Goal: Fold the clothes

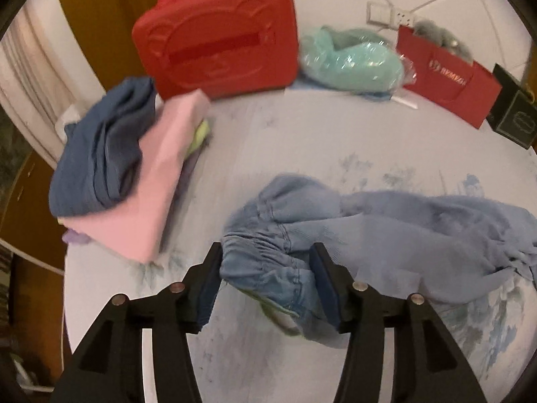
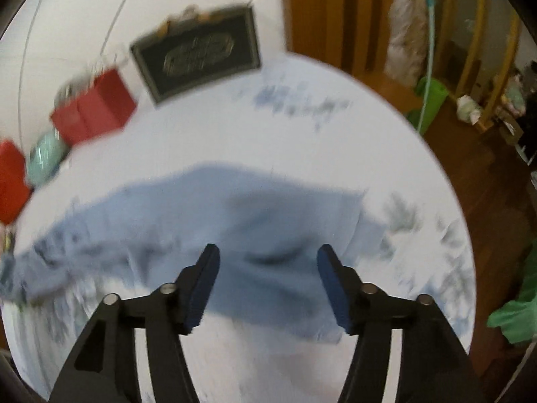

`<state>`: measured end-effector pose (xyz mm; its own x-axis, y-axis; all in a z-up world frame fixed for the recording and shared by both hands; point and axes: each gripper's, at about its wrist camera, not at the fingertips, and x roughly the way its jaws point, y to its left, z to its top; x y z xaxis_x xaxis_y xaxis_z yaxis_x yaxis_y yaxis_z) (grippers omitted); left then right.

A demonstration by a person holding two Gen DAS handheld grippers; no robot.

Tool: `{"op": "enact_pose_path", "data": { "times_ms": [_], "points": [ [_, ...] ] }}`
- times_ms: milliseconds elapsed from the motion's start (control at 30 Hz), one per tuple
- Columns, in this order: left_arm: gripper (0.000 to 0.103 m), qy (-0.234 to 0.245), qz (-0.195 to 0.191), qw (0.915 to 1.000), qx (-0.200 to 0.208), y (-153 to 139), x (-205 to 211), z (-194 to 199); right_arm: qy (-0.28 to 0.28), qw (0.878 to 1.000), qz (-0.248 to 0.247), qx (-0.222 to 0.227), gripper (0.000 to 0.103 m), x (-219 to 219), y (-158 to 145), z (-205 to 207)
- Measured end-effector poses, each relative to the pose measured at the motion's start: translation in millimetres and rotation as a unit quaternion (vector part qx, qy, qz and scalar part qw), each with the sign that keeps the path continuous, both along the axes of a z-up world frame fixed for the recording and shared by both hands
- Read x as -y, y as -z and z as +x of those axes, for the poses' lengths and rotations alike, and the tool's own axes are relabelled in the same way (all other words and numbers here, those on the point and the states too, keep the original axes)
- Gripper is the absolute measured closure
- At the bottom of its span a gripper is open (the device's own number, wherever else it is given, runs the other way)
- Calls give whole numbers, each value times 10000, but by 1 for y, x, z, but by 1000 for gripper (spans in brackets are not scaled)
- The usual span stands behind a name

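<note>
A pair of light blue denim trousers (image 1: 386,228) lies crumpled on the round table (image 1: 302,141). Its elastic waistband (image 1: 265,268) sits between the fingers of my left gripper (image 1: 266,258), whose jaws stand apart and do not clamp the cloth. In the right wrist view the same trousers (image 2: 201,208) spread, blurred, across the tabletop. My right gripper (image 2: 268,262) hovers over them, open, with nothing between its blue pads (image 2: 204,278).
A stack of folded clothes (image 1: 110,174), dark blue on pink, sits at the left. Along the back stand a red case (image 1: 218,33), a teal bundle in plastic (image 1: 349,57), a red paper bag (image 1: 446,80) and a black bag (image 2: 198,53). The table's edge (image 2: 446,181) drops to a wooden floor.
</note>
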<state>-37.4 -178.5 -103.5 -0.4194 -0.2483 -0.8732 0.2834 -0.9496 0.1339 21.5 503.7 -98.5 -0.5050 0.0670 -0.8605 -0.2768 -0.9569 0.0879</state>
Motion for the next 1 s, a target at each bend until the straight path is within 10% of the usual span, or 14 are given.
{"op": "enact_pose_path", "data": {
  "times_ms": [100, 433, 1000],
  "points": [
    [47, -50, 77, 9999, 136, 14, 1, 4, -212, 9993, 45, 296, 21, 8, 24, 8],
    [45, -367, 247, 9987, 241, 56, -8, 21, -691, 9952, 336, 609, 20, 24, 61, 20],
    [17, -756, 744, 9941, 222, 93, 8, 32, -474, 9964, 341, 614, 0, 29, 87, 2]
  ]
}}
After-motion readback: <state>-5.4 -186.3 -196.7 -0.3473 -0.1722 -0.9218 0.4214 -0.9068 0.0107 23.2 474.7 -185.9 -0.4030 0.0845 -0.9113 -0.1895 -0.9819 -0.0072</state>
